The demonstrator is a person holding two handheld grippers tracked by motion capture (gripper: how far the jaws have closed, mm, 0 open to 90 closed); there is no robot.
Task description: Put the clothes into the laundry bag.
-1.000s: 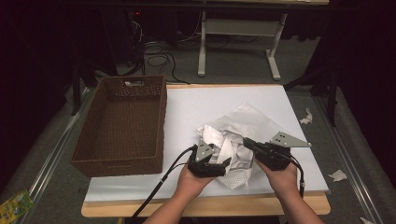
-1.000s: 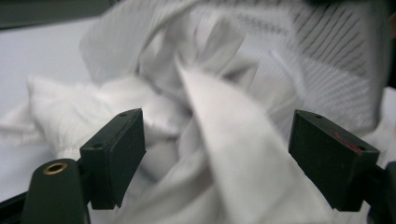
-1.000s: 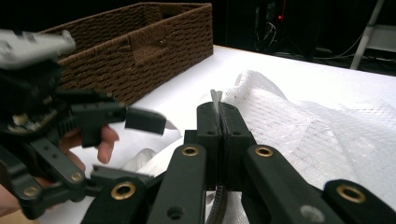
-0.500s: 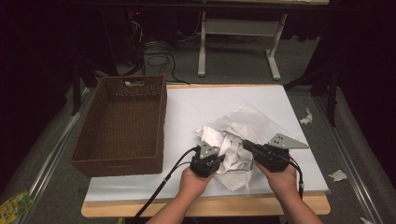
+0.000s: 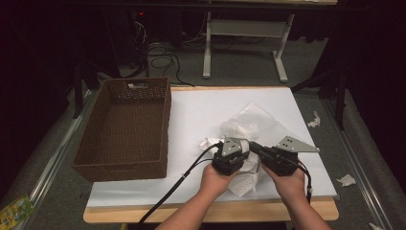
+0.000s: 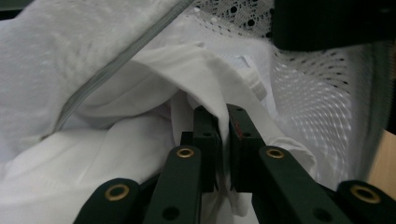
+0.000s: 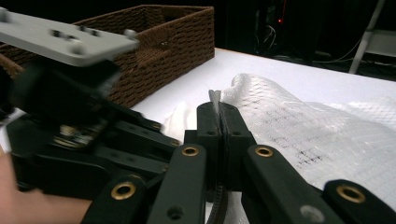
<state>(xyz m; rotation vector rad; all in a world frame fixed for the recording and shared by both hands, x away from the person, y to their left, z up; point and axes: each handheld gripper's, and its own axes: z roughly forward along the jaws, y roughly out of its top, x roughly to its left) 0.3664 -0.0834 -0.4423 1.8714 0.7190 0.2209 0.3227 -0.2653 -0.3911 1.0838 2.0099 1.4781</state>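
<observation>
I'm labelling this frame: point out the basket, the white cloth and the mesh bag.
basket (image 5: 125,165): high view, near wall.
white cloth (image 6: 140,88): left gripper view, fold above the jaws.
mesh bag (image 7: 299,126): right gripper view, its top surface.

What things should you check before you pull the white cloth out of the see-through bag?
1. Left gripper fingers pinch the white cloth: ok.
2. Right gripper fingers are shut on the bag's grey zipper edge: ok.
3. Mesh bag lies on the white table, not hanging off: ok.
4. Brown basket is empty and close by: ok.
5. Bag mouth open wide enough: cannot tell.
</observation>
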